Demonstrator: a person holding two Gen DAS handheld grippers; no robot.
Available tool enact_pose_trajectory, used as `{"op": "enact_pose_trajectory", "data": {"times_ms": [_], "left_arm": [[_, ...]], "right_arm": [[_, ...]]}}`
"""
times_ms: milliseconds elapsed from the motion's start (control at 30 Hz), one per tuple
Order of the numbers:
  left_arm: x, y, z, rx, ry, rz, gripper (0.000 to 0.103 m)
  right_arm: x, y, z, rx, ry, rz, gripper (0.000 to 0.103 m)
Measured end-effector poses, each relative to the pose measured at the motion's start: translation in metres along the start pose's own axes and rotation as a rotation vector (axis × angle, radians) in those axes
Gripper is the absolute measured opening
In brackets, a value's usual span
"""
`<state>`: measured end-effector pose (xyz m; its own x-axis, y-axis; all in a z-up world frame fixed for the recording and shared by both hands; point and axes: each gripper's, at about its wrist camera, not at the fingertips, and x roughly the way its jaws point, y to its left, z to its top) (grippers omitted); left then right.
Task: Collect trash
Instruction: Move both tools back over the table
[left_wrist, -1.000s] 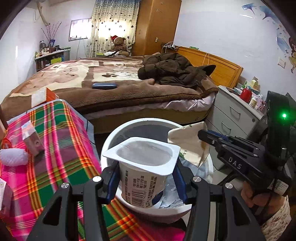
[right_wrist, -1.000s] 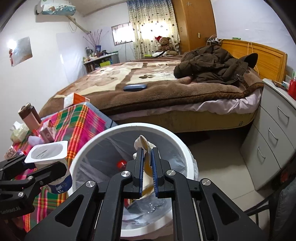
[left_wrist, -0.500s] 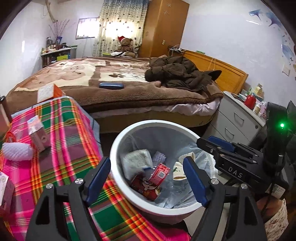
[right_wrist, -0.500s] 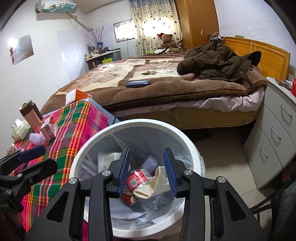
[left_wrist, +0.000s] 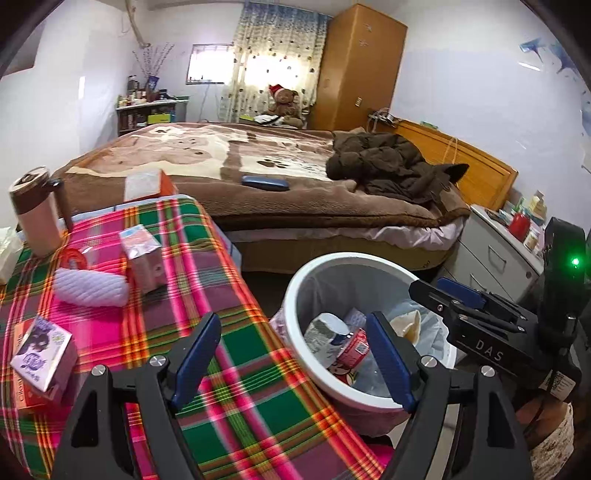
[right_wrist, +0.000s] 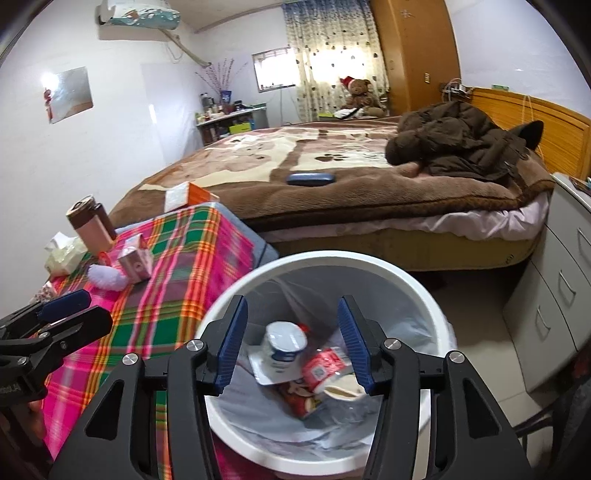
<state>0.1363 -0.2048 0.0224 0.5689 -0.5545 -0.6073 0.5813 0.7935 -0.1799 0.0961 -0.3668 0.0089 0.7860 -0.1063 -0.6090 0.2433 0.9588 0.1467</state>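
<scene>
A white trash bin (right_wrist: 369, 260) with a clear liner stands beside the plaid table (left_wrist: 110, 321). Inside lie a yogurt cup (right_wrist: 284, 347), a red wrapper (right_wrist: 325, 369) and a beige paper scrap (right_wrist: 343, 391). The bin also shows in the left wrist view (left_wrist: 295, 339). My right gripper (right_wrist: 293, 345) is open and empty above the bin. My left gripper (left_wrist: 295, 362) is open and empty over the table's edge next to the bin. On the table lie a pink carton (left_wrist: 142, 254), a white quilted pouch (left_wrist: 88, 288) and a purple box (left_wrist: 40, 350).
A brown and pink tumbler (left_wrist: 35, 214) and an orange tissue box (left_wrist: 146, 186) stand at the table's far side. A bed (left_wrist: 295, 177) with a brown jacket (left_wrist: 388, 162) lies behind. A grey drawer unit (right_wrist: 554, 295) stands at the right.
My left gripper opened and the yogurt cup dropped into the bin; it then moved left over the table. My right gripper opened and the beige paper fell into the bin.
</scene>
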Motion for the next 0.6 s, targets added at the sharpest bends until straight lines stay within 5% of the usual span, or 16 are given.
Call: {"op": "enact_pose_trajectory", "data": {"times_ms": [600], "left_arm": [[-0.049, 0.105, -0.013, -0.134, -0.075, 0.214, 0.082]], "right_arm": [[0.036, 0.082, 0.019, -0.157, 0.028, 0.171, 0.064]]}}
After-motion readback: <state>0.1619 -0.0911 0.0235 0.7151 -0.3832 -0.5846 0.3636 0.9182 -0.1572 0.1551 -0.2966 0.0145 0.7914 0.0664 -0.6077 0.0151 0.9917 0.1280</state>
